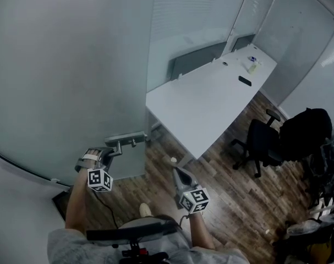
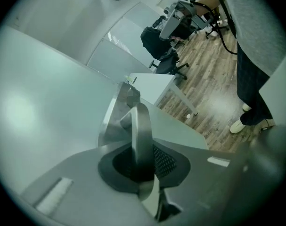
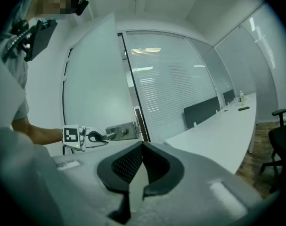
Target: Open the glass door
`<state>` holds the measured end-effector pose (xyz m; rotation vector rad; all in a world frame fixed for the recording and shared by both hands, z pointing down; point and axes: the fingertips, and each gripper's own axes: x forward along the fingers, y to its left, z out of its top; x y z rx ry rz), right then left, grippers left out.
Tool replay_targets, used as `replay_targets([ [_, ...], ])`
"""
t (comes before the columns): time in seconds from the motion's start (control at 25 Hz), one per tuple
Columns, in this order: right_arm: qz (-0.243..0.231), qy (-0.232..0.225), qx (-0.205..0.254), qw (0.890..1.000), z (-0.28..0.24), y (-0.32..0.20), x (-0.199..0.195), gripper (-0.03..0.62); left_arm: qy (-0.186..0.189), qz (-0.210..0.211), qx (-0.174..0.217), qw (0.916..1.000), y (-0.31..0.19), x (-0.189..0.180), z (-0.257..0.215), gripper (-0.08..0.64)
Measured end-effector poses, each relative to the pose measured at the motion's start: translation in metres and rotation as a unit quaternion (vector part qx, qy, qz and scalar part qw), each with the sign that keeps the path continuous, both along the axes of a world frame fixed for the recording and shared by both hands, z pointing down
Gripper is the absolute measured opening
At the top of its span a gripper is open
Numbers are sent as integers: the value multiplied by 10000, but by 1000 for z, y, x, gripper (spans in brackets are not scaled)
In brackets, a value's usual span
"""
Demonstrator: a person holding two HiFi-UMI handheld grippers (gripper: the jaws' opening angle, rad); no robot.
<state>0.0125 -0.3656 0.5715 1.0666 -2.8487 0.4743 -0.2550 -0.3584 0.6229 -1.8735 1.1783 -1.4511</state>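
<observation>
The frosted glass door [image 1: 62,76] fills the left of the head view, and its metal handle plate [image 1: 128,139] sits at the door's edge. My left gripper [image 1: 114,150] is shut on the handle's lever [image 2: 142,131], which stands upright between the dark pads [image 2: 167,161] in the left gripper view. The right gripper view shows the same grip from the side, left gripper [image 3: 93,137] on the handle plate [image 3: 121,132]. My right gripper [image 1: 179,176] hangs free over the wooden floor, right of the door's edge. It is shut with nothing in it, its tips [image 3: 143,146] meeting.
A long white table [image 1: 211,98] runs away behind the door's edge, with small items at its far end. A black office chair [image 1: 260,142] and a dark bag [image 1: 305,132] stand at the right. Blinds-covered glass walls [image 3: 166,88] close the room. My shoe [image 1: 146,209] is below.
</observation>
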Motion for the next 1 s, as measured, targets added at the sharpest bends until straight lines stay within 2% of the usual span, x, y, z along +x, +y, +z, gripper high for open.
replay_targets([
  [0.24,90,15,-31,10000,2,10,10,2,-96,133,-102,9998,12,7,1,37],
  [1.0,365,52,53,9993,-5,85,41,2,-69,507,-21,9987,73,38,-1,44],
])
